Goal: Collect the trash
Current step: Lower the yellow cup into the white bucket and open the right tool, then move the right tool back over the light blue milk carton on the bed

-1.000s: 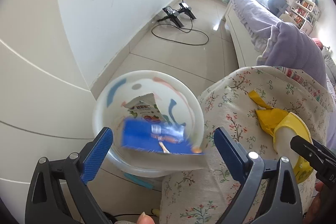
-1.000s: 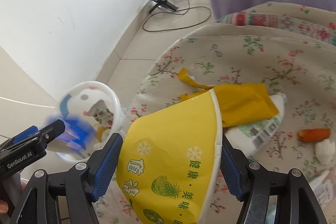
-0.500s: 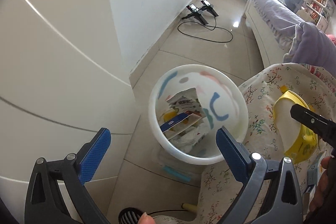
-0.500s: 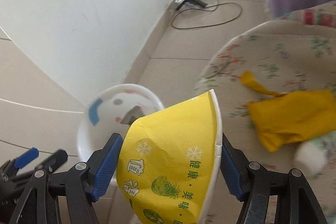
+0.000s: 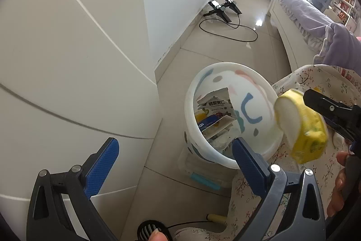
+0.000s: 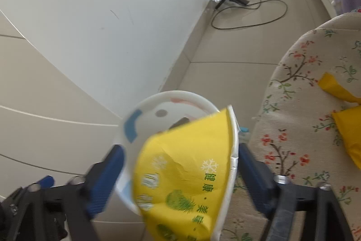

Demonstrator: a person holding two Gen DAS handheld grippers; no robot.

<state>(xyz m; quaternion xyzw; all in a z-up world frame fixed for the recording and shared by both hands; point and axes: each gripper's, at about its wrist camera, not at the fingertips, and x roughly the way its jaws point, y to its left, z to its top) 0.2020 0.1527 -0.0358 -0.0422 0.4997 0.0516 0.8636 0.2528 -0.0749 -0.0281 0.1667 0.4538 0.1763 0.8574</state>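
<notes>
Right claw [image 6: 180,171] just been spreading, flimsy creased yellow paper cup [image 6: 187,173] loose between, weighs nothing; left claw [image 5: 176,164] spread, empty.

Both grippers share one build: the left gripper [image 5: 173,156] and right gripper [image 6: 180,163] have black, triangular-cutout plastic arms, silver screws at the joints, and ribbed blue pads [image 5: 102,165] lining the fingers.

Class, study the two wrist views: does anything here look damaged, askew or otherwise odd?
The yellow paper bowl between the right gripper pads is creased and tipped on its side beside the white bin. The jaws have just been opening and no longer visibly press on it. Wrappers lie in the bin.
</notes>
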